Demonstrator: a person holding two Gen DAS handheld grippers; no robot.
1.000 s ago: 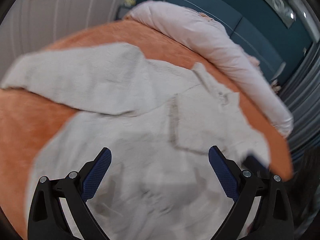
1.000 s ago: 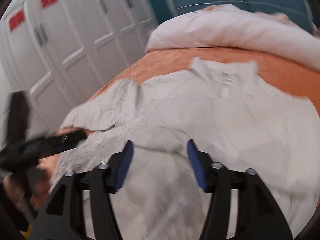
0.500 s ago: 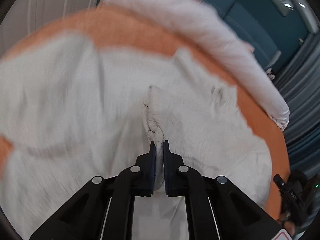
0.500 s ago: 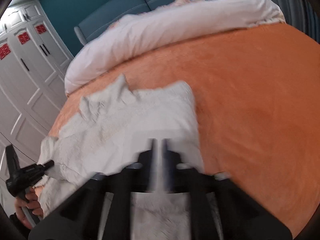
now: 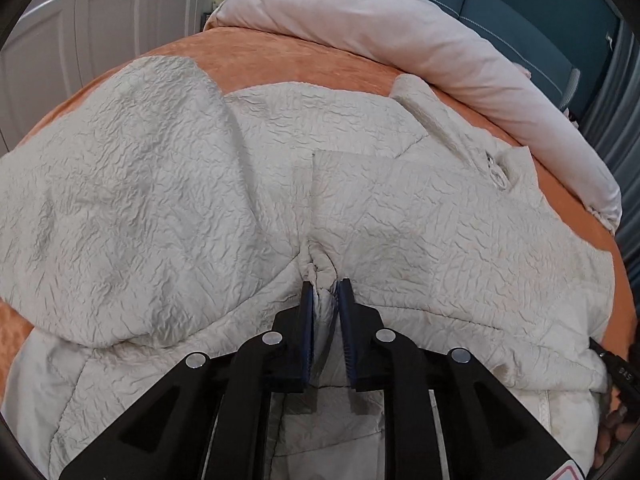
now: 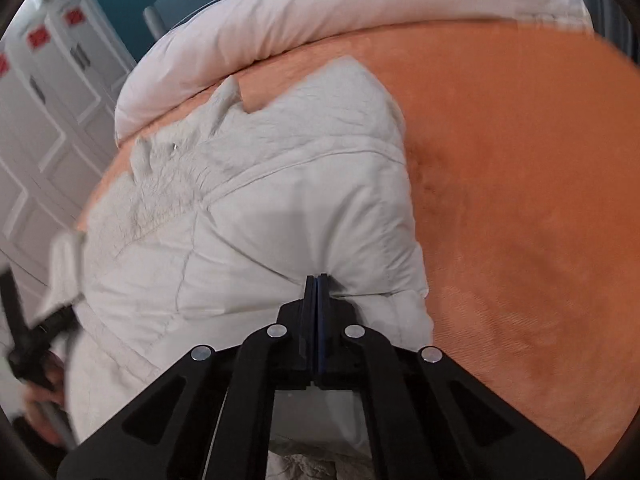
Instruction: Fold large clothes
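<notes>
Now the cream quilted jacket (image 5: pixel 168 184) lies spread on the orange bed (image 6: pixel 520 160), ahead of both tools. Left tool (image 5: pixel 324 292): jaws easing apart, a bunched fold still between its pads. Right tool (image 6: pixel 317 284): fully closed, pinching the jacket's hem. Beyond, a white duvet (image 5: pixel 400 28).

Cream crinkle-textured jacket (image 5: pixel 168 184) on plain orange bedspread (image 6: pixel 520 160), pale pink duvet (image 5: pixel 400 32), teal wall (image 5: pixel 560 20).
</notes>
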